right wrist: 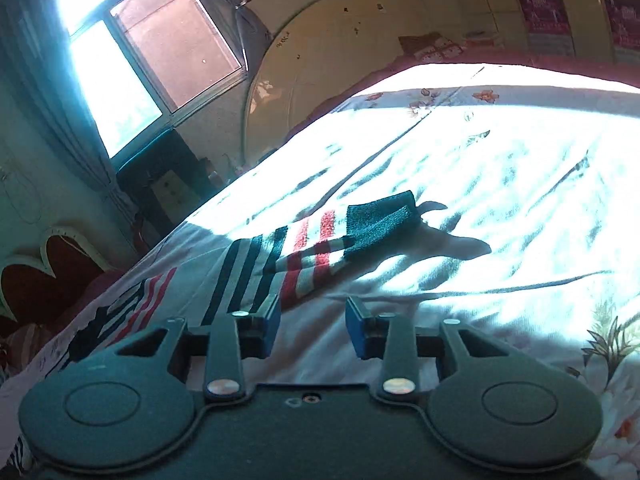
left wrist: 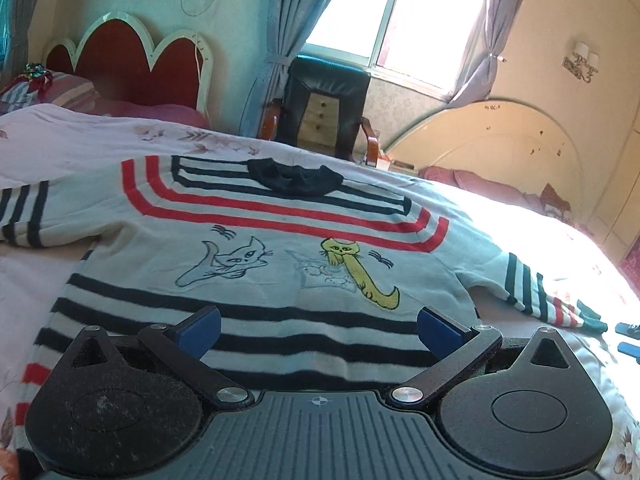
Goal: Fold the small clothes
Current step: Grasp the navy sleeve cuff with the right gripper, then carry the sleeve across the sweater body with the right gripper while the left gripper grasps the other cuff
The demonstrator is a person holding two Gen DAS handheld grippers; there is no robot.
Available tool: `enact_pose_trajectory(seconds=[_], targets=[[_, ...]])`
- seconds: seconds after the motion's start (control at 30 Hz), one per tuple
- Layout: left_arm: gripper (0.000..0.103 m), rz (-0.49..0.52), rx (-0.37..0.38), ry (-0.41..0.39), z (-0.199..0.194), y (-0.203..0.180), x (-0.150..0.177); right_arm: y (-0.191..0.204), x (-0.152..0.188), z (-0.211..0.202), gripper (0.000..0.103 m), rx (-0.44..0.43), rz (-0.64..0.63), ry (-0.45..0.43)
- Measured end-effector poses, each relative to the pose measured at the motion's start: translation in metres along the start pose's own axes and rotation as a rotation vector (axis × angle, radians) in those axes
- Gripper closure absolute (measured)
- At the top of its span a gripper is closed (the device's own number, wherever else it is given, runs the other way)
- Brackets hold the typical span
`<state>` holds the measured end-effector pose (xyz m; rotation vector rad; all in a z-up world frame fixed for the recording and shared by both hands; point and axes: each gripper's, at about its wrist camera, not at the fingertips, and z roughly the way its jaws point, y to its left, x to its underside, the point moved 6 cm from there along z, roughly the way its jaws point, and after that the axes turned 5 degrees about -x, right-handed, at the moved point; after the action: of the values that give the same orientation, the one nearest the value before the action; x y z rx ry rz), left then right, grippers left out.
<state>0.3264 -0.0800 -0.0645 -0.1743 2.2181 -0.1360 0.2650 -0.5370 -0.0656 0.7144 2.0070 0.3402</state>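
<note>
Left hand-held gripper (left wrist: 319, 330) spread | right hand-held gripper (right wrist: 313, 326) spread | striped knit sweater (left wrist: 256, 264) flat

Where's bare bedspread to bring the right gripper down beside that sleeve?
Bare floral bedspread lies right of and beyond the sleeve's dark cuff, and directly under the open right gripper. Left of the gripper is crowded: the striped sleeve and sweater body cover it.
</note>
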Motion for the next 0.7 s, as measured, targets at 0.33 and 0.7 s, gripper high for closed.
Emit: enact_pose_trajectory(seconds=[0.33, 0.7], targets=[[0.000, -0.025, -0.068, 0.060, 0.068, -0.023, -0.018, -0.061, -0.019, 0.098, 0.067, -0.023, 0.211, 0.001], [0.000, -0.010, -0.106, 0.111, 0.088, 0.049, -0.036, 0.001, -0.028, 0.117, 0.096, 0.057, -0.083, -0.040]])
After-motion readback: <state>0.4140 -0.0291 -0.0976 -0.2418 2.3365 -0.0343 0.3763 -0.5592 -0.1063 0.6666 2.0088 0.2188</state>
